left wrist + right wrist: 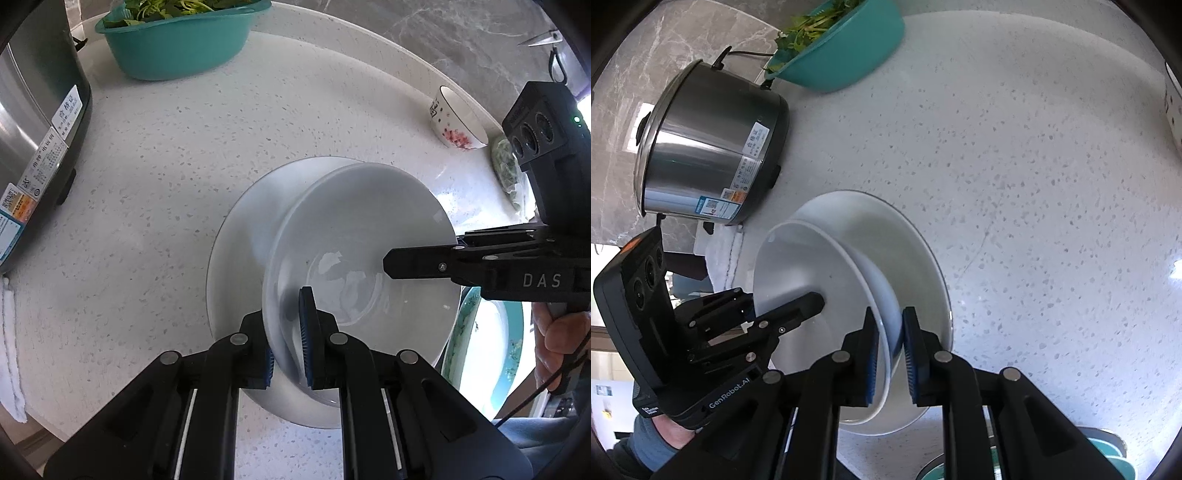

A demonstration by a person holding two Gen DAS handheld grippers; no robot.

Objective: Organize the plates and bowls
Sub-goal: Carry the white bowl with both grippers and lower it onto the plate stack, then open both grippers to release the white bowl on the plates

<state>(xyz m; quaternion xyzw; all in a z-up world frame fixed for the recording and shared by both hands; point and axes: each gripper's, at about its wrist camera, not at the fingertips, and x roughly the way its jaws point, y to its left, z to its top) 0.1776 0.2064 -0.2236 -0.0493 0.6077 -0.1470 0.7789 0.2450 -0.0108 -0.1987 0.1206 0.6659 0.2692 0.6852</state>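
Bowl [362, 236], white, sits tilted over a white plate [236, 236] on the speckled counter [155, 155]; both grippers have it by the rim on opposite sides. Left gripper [290, 343] nearly closed, blue pads [306, 332] pinching the near rim w/ one finger inside, one outside. Right gripper [890, 354] same grip in its own view, rim between its pads [914, 354]; in left view its black finger reaches in over the bowl from the right. Plate lies flat under the bowl, approx mid-counter. Steel cooker [709, 147] stands beside the plate on the left, w/ a white cloth [720, 254] near its base. Teal basin [177, 40] of greens [159, 9] at the back. Small floral bowl [456, 122] on its side, well apart to the right. Teal-rimmed plate [515, 332] at the right edge, partly hidden.
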